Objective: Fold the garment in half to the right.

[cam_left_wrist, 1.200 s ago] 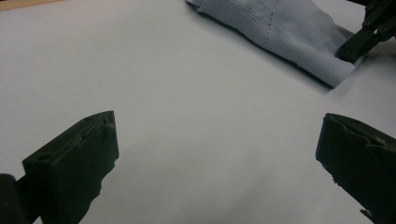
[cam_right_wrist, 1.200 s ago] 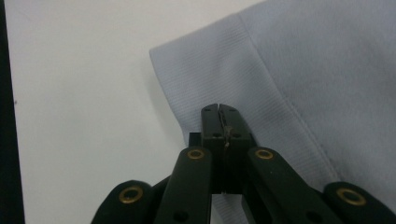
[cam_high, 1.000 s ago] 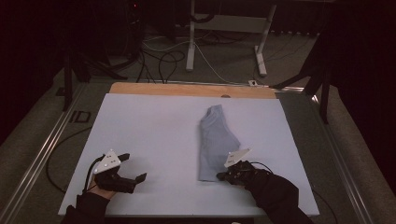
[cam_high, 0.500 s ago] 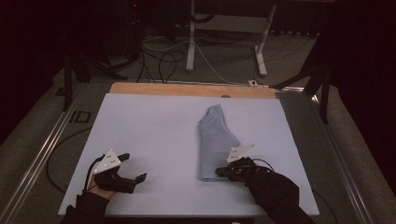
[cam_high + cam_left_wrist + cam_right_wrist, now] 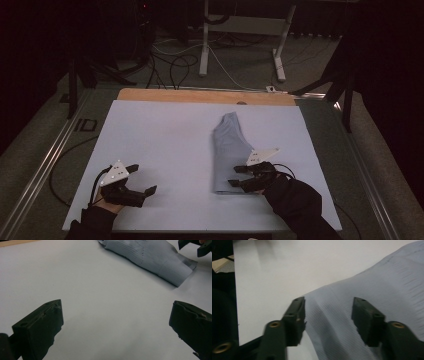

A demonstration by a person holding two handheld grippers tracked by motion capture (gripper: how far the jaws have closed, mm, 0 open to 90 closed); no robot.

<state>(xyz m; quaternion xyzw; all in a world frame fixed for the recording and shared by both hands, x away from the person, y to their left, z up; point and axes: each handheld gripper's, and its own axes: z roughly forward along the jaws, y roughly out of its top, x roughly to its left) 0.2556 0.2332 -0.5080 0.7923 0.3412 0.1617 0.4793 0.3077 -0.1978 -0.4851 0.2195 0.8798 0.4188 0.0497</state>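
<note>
my right gripper (image 5: 239, 176) has just been opening over the near end of the folded cloth (image 5: 229, 150), gripping nothing; my left gripper (image 5: 141, 178) gapes wide over the bare table (image 5: 165, 135).

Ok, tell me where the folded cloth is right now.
In the high view the folded cloth lies on the right half of the white table, its near end by the right tongs.

My white table (image 5: 165, 145) ends in a wooden strip (image 5: 200, 96) along its far edge. Beyond it, I see a grey stand (image 5: 240, 30) on the floor among loose cables (image 5: 170, 65).
</note>
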